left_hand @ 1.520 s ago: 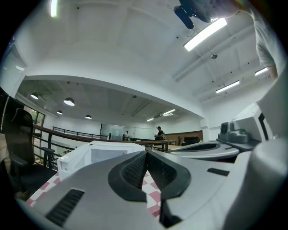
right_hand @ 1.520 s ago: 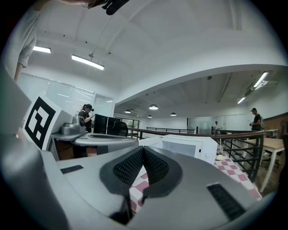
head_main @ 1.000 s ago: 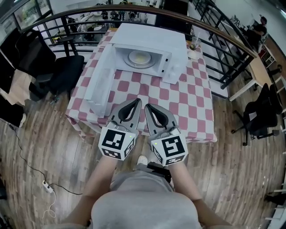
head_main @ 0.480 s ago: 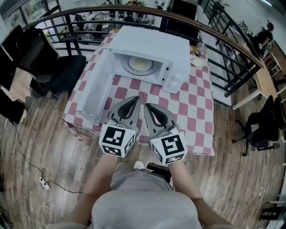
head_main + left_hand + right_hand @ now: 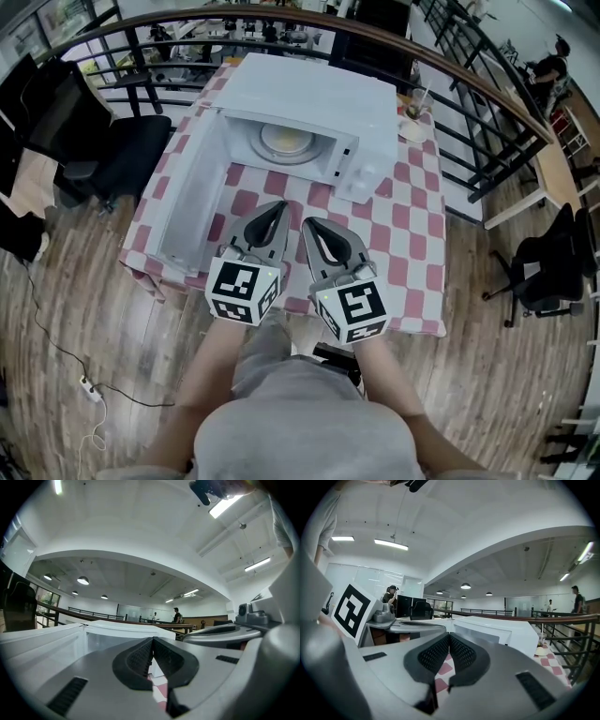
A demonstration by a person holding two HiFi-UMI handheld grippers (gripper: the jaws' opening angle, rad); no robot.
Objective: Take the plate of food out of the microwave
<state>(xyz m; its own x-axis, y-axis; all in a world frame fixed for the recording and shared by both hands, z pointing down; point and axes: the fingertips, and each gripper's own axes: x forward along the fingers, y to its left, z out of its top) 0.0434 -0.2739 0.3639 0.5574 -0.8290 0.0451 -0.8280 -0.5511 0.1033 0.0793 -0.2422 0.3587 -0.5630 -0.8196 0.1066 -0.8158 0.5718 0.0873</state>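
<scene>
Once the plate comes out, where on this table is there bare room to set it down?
Bare checked cloth lies directly in front of the microwave, down to the table's near edge. A wider free patch runs along the microwave's right side, on the near side of the cup in the far right corner. The left side is crowded: the open door covers it.

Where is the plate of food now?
In the head view, the plate of food sits inside the open microwave at the far end of the table.
</scene>
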